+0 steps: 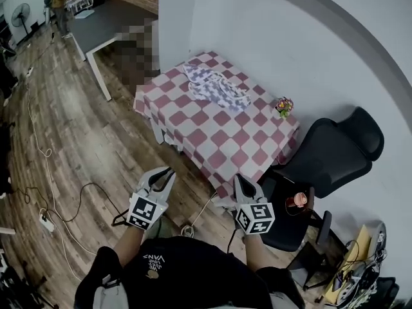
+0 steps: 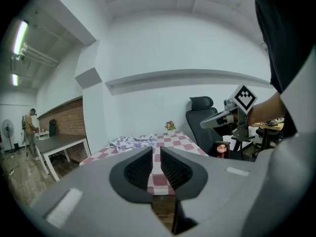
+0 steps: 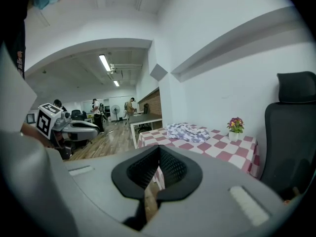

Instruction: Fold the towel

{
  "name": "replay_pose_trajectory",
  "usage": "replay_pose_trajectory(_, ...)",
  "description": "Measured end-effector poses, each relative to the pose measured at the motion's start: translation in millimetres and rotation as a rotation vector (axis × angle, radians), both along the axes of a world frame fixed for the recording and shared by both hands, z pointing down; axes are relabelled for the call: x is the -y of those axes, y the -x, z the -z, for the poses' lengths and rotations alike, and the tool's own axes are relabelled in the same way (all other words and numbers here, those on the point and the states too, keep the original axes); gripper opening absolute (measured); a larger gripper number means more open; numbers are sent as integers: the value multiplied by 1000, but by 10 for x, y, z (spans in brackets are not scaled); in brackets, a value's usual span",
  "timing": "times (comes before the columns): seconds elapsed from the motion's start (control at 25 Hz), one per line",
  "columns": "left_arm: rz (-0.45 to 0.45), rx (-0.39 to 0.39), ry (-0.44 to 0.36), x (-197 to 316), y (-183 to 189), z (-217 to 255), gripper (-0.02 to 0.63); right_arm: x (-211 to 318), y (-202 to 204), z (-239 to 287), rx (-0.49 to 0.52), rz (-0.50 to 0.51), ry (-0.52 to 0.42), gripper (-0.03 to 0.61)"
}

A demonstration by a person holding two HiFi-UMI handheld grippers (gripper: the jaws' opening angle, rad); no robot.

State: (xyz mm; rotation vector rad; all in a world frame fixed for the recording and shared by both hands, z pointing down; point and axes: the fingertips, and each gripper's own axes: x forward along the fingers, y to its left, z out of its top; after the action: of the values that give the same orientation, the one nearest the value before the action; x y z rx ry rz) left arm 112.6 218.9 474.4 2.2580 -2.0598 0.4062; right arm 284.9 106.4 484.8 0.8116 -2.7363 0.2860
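Observation:
A crumpled white and purple patterned towel point(image 1: 215, 85) lies on the far part of a table with a red and white checked cloth point(image 1: 219, 134). The towel point(image 2: 131, 142) also shows in the left gripper view, and as a heap point(image 3: 187, 132) in the right gripper view. My left gripper point(image 1: 168, 174) hangs in the air well short of the table's near edge, shut and empty. My right gripper point(image 1: 239, 181) is held beside it, close to the near corner of the table, shut with nothing in it.
A small pot of flowers point(image 1: 283, 106) stands at the table's right edge. A black office chair point(image 1: 328, 156) is right of the table, with a small red thing point(image 1: 298, 200) on its seat. Cables point(image 1: 48, 214) trail over the wooden floor. A grey table point(image 1: 106, 21) stands at the back.

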Motion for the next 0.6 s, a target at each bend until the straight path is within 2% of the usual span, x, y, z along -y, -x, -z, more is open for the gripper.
replay_pose_trajectory(0.04, -3, -1, 5, 31, 2, -19, 19, 47, 33, 0, 6, -5, 3, 6)
replay_pose_trajectory(0.08, 0, -1, 11, 63, 19, -41, 52, 97, 73, -1, 13, -10, 11, 70)
replay_pose_trajectory(0.12, 5, -3, 15, 95, 50, -67, 132, 145, 116, -7, 18, -16, 20, 155)
replay_pose_trajectory(0.16, 10, -9, 21, 127, 93, -99, 180, 188, 164, -18, 20, -22, 31, 189)
replay_pose_trajectory(0.2, 11, -19, 27, 165, 142, -134, 183, 229, 215, -30, 21, -28, 38, 203)
replay_pose_trajectory(0.44, -30, -52, 47, 530, 524, -231, 183, 489, 549, -58, 2, -73, 49, 214)
replay_pose_trajectory(0.6, -56, -55, 46, 811, 959, -167, 183, 707, 895, -11, 2, -116, 56, 213)
